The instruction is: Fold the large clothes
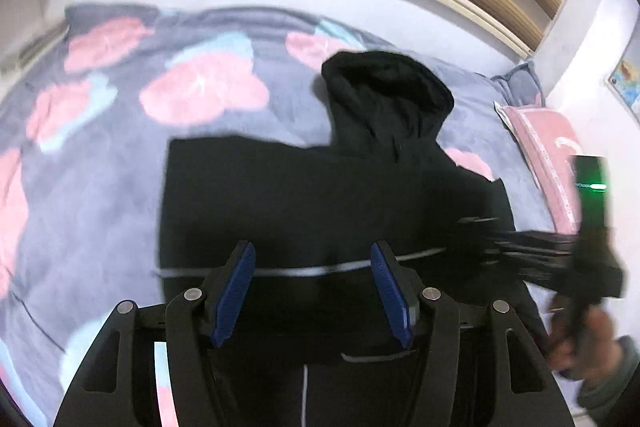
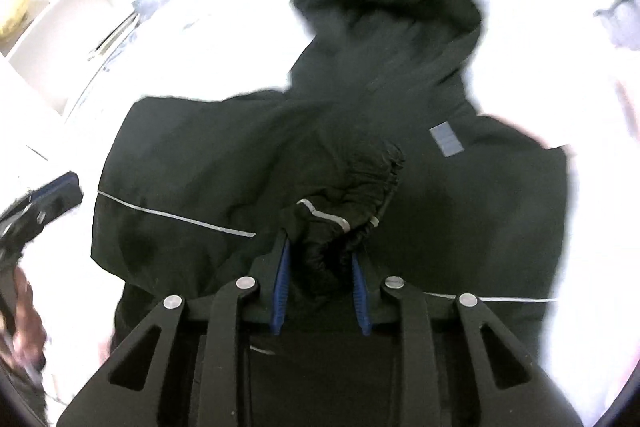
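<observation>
Right now I've got the black hooded jacket flat on the bed, hood at 12 o'clock, right gripper clenched on its bunched cuff, left gripper released above the hem; fabric's soft, light, prob slippery, so grab seams/cuffs.

A black hooded jacket is lying spread flat, its hood pointing away and thin reflective stripes crossing the body. A grey patch is showing below the hood. One elastic-cuffed sleeve is lying bunched across the middle.
</observation>
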Demonstrator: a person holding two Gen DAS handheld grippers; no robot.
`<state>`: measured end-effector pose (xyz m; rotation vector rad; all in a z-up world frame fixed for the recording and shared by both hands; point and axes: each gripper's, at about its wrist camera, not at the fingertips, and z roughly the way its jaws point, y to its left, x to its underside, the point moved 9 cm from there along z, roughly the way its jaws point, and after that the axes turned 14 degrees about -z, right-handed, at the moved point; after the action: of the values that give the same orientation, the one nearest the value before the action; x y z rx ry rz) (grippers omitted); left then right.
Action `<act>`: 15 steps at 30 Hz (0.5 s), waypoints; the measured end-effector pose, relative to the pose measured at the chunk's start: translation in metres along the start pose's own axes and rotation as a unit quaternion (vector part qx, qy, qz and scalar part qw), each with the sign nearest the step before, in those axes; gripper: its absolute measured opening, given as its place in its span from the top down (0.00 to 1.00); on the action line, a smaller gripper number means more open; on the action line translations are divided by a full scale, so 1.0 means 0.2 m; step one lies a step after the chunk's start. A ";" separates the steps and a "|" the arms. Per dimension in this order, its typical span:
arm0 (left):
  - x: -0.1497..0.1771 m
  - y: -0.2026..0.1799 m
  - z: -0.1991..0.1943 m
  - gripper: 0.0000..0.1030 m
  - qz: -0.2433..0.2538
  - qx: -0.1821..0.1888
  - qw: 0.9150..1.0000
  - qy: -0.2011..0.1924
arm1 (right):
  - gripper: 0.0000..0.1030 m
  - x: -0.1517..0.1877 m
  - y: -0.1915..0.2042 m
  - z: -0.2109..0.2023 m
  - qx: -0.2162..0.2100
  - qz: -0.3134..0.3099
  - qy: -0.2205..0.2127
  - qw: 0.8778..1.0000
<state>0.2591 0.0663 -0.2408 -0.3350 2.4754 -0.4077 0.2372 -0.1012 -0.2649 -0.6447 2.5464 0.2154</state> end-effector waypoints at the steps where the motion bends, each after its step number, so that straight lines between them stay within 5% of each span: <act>1: -0.01 -0.02 0.01 0.40 0.003 0.003 1.000 0.000 | 0.70 0.01 -0.06 -0.06 0.019 -0.003 -0.003 1.000; 6: 0.01 -0.15 0.22 0.40 0.003 0.032 0.999 0.032 | 0.70 0.17 -0.46 -0.24 0.119 0.014 0.014 0.993; 11: 0.21 -0.11 0.65 0.41 -0.008 -0.013 0.993 0.114 | 0.70 0.42 -0.68 0.01 0.141 0.061 0.081 0.985; 15: 0.28 -0.08 0.79 0.41 0.013 -0.046 0.992 0.112 | 0.68 0.63 -0.75 0.26 0.126 0.109 0.128 0.978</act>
<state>0.3118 0.0001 -0.3851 -0.3093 2.7221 -0.3367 0.2351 -0.2696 -0.3776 -0.3102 2.8279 -0.1259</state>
